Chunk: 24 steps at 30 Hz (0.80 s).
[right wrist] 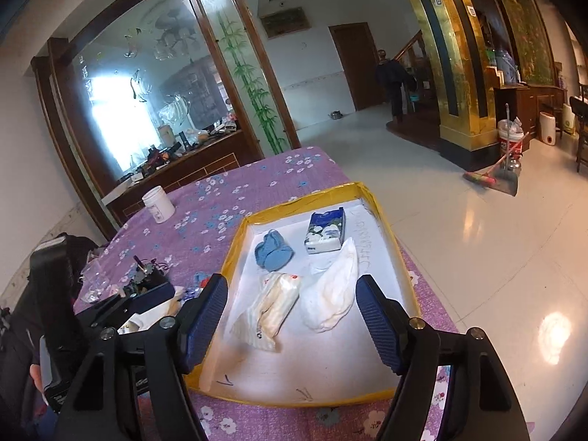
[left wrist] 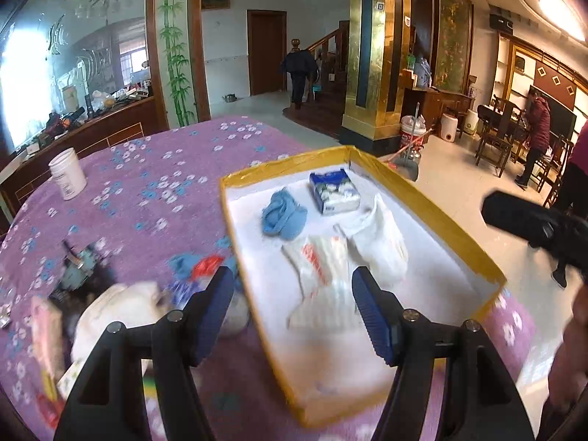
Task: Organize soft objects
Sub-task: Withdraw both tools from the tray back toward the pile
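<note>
- Both tongs hang empty over the box: left gripper and right gripper spread apart, nothing between the pads.
- In the yellow-rimmed box, the white cloth lies right of centre, long axis running near to far, tip pointing away.
- It looks limp and light; pinch a bunched fold.
- More soft things wait left on the purple tablecloth.

Two black grabbers with blue pads

The left gripper has black plastic arms, round silver screws at the joints and dark blue pads with little ridges. The right gripper looks the same: black arms, silver screws, ridged blue pads. Each arm has a long hole cut in it.
</note>
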Each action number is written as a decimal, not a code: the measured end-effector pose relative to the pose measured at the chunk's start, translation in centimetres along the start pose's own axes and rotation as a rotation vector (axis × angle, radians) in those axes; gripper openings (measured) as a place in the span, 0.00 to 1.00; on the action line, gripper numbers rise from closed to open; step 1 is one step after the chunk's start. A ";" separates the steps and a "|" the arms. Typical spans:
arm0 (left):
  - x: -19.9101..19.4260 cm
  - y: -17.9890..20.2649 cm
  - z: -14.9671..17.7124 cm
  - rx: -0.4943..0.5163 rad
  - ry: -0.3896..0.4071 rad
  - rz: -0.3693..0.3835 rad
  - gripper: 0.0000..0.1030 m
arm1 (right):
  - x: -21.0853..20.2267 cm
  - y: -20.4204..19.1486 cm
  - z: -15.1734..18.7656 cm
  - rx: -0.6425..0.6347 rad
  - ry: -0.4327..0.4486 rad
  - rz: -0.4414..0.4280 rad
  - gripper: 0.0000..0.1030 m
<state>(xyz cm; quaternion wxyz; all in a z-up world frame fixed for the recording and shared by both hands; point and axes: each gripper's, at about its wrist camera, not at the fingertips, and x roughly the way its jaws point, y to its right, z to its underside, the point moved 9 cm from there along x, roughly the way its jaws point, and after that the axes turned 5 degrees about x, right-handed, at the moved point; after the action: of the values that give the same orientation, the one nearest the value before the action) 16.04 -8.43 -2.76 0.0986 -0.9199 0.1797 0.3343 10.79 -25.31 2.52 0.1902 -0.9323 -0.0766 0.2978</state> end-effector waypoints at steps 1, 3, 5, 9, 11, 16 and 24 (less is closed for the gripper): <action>-0.8 -0.3 0.6 -0.004 -0.004 0.003 0.64 | 0.1 -0.1 0.2 0.011 -0.007 -0.004 0.75; -2.3 -0.9 1.5 -0.011 -0.001 0.009 0.66 | 0.8 -0.8 0.8 0.023 -0.041 -0.029 0.75; -4.1 -1.9 2.5 -0.017 0.011 0.000 0.68 | 1.5 -2.0 1.6 0.017 -0.068 -0.051 0.75; -7.4 -5.1 4.7 -0.033 0.048 -0.055 0.70 | 3.1 -4.8 3.3 -0.023 -0.117 -0.088 0.75; -8.4 -6.5 5.7 -0.044 0.053 -0.078 0.70 | 3.8 -6.1 4.2 -0.041 -0.143 -0.102 0.75; -10.6 -10.8 9.1 -0.105 0.051 -0.123 0.70 | 5.2 -8.8 6.0 -0.095 -0.191 -0.132 0.75; -11.8 -15.8 12.5 -0.185 0.020 -0.176 0.71 | 7.1 -12.4 9.1 -0.165 -0.268 -0.170 0.75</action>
<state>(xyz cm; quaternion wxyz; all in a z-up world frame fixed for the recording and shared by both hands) 6.73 12.93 -3.57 0.0404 -0.9406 0.0677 0.3302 10.88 -9.30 -3.12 0.1254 -0.8870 -0.2038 0.3949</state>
